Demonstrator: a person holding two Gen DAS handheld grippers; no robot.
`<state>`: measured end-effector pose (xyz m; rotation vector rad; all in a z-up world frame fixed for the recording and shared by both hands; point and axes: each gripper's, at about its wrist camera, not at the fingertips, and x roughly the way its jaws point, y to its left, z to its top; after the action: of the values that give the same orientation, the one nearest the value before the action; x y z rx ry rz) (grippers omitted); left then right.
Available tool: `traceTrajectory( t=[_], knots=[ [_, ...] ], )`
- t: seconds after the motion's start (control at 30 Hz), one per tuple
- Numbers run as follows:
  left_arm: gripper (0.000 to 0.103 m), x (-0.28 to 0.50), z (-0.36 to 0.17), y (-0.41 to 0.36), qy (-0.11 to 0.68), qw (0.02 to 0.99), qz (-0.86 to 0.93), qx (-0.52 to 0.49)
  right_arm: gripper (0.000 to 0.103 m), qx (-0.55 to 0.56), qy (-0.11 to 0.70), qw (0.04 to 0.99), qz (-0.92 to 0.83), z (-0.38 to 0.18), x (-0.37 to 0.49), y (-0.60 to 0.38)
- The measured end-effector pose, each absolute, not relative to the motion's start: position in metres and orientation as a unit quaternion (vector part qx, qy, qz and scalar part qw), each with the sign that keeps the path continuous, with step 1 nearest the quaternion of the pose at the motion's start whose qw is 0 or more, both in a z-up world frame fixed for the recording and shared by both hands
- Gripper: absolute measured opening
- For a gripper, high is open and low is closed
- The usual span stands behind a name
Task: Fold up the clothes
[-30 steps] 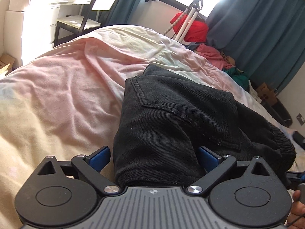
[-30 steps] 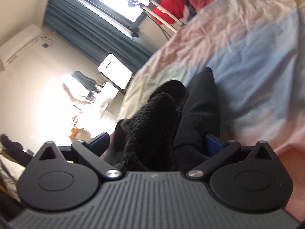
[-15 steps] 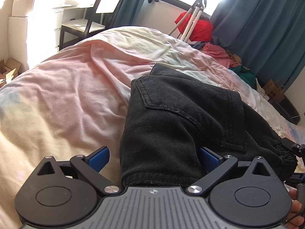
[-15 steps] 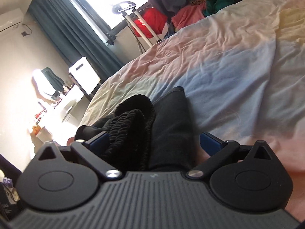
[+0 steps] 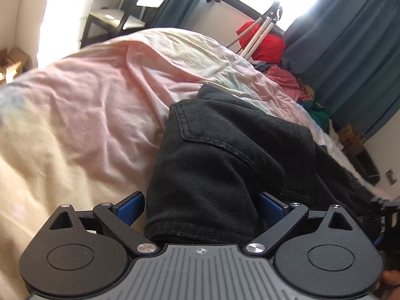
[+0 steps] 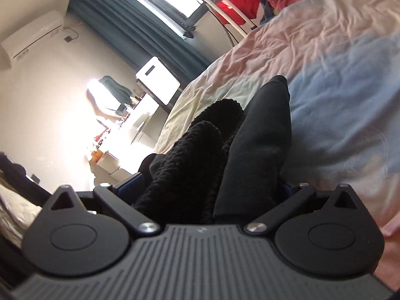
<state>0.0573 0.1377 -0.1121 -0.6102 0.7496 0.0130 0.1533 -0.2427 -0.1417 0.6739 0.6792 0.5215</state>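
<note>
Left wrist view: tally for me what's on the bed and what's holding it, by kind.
Black denim garment: 1, lying on the bedsheet
Claws gripping it: 2, left claw and right claw, each with cloth bunched between its fingers
Bedsheets: 1
Total: 4

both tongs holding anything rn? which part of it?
Both hold the black jeans. Left tongs straddle a folded denim edge near the pocket seam; right tongs straddle the bunch that includes the ribbed waistband.
</note>
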Motion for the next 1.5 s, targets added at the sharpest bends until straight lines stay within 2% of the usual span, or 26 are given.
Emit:
traceTrajectory(
  t=[0.13, 0.27, 0.37, 0.43, 0.53, 0.73, 0.87, 0.93, 1.03, 1.17, 1.27, 1.5],
  knots=[
    [0.098, 0.051, -0.112, 0.142, 0.348, 0.874, -0.020, -0.338, 0.103, 0.308, 0.377, 0.853, 0.188, -0.163, 0.162, -0.240],
    [0.101, 0.056, -0.110, 0.148, 0.340, 0.868, -0.018, -0.362, 0.103, 0.293, 0.379, 0.858, 0.183, -0.165, 0.162, -0.238],
    [0.101, 0.063, -0.109, 0.151, 0.343, 0.861, -0.018, -0.375, 0.093, 0.284, 0.378, 0.864, 0.176, -0.163, 0.160, -0.237],
    [0.102, 0.066, -0.107, 0.151, 0.343, 0.860, -0.025, -0.378, 0.082, 0.282, 0.378, 0.865, 0.170, -0.162, 0.160, -0.238],
    [0.102, 0.066, -0.106, 0.152, 0.344, 0.858, -0.026, -0.379, 0.074, 0.277, 0.375, 0.869, 0.166, -0.158, 0.159, -0.238],
    [0.102, 0.045, -0.102, 0.163, 0.355, 0.848, 0.000, -0.393, 0.068, 0.278, 0.369, 0.872, 0.162, -0.155, 0.156, -0.240],
    [0.102, 0.037, -0.084, 0.173, 0.328, 0.867, 0.030, -0.374, 0.067, 0.285, 0.365, 0.871, 0.162, -0.155, 0.155, -0.242],
    [0.102, 0.041, -0.069, 0.172, 0.308, 0.890, 0.068, -0.330, 0.067, 0.286, 0.364, 0.872, 0.162, -0.155, 0.155, -0.241],
    [0.103, 0.067, -0.064, 0.171, 0.335, 0.895, 0.059, -0.287, 0.067, 0.288, 0.363, 0.871, 0.161, -0.156, 0.155, -0.241],
    [0.102, 0.103, -0.089, 0.178, 0.408, 0.852, -0.019, -0.328, 0.067, 0.288, 0.362, 0.872, 0.159, -0.156, 0.155, -0.241],
    [0.102, 0.122, -0.108, 0.184, 0.431, 0.825, -0.072, -0.357, 0.067, 0.288, 0.362, 0.872, 0.159, -0.156, 0.155, -0.241],
    [0.099, 0.132, -0.128, 0.184, 0.439, 0.810, -0.109, -0.373, 0.071, 0.293, 0.364, 0.870, 0.155, -0.159, 0.159, -0.241]
  ],
)
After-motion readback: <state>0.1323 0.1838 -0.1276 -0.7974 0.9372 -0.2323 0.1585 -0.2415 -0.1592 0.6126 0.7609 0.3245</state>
